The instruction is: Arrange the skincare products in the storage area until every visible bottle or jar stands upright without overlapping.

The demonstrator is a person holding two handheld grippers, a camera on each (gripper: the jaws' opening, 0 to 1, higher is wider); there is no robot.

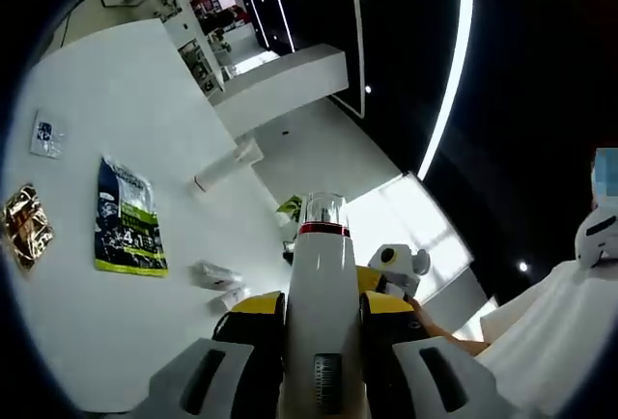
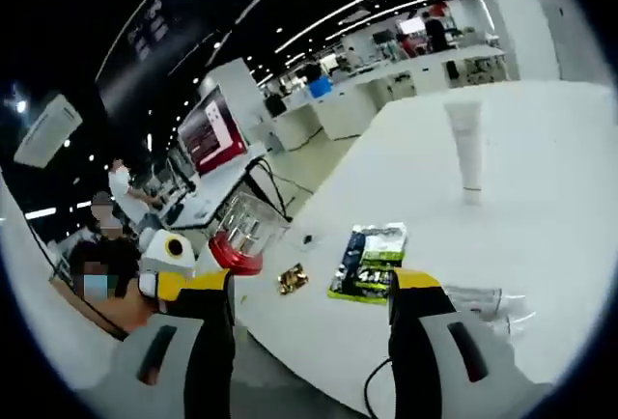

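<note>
My left gripper (image 1: 322, 305) is shut on a white bottle (image 1: 322, 265) with a red ring and a clear cap (image 1: 322, 209), held in the air beside the white table (image 1: 126, 100). In the right gripper view the same bottle (image 2: 241, 233) hangs at the left, off the table's edge. My right gripper (image 2: 314, 295) is open with nothing between its jaws, over the table's near edge. A white tube (image 1: 224, 166) (image 2: 466, 149) stands cap-down on the table, far from both grippers.
On the table lie a dark blue and green sachet (image 1: 126, 218) (image 2: 372, 260), a gold foil packet (image 1: 24, 226) (image 2: 292, 277), a small white sachet (image 1: 45, 136) and a clear wrapper (image 1: 217, 274) (image 2: 483, 301). People stand beyond the table at the left (image 2: 106, 245).
</note>
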